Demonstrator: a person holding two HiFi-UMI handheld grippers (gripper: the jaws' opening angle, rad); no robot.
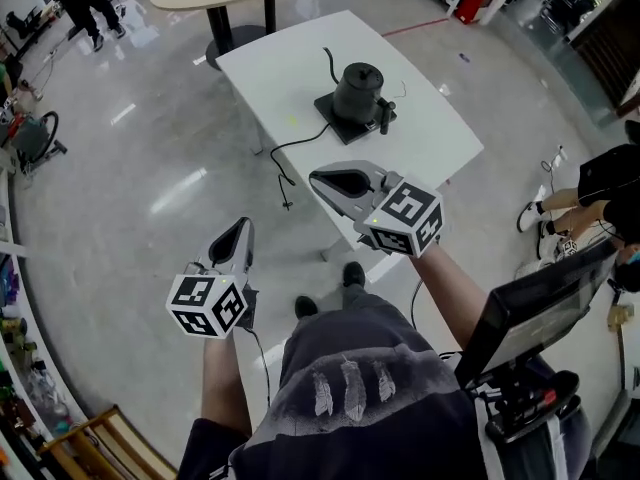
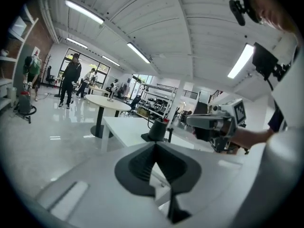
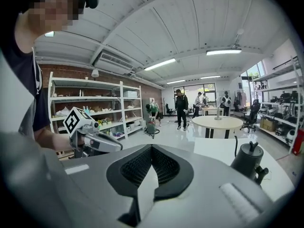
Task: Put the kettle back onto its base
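Kettle (image 1: 358,88) and base (image 1: 338,118) look joined: in the head view the dark pot with its thin curved spout stands upright on the square black base, near the middle of the white table (image 1: 290,63). A cord (image 1: 288,154) runs from the base over the table's near edge and hangs toward the floor. From this height I cannot tell whether the pot is fully seated on its contact or only resting on top, but nothing shows it tilted or set off to one side.

Neither claw has anything to do with it at this moment. The left gripper (image 1: 242,226) hangs over the floor, well apart from the table, and its own view shows the two jaws brought together at the tips with nothing between them. The right gripper (image 1: 320,178) hovers over the table's near corner, short of the kettle, jaws likewise pressed together and empty (each gripper view shows the kettle standing free beyond the jaws).

Judged from how things lie, the putting-back looks done, and little seems left beyond checking the seat. If the kettle is yet to be lifted off and returned, no such step is under way.
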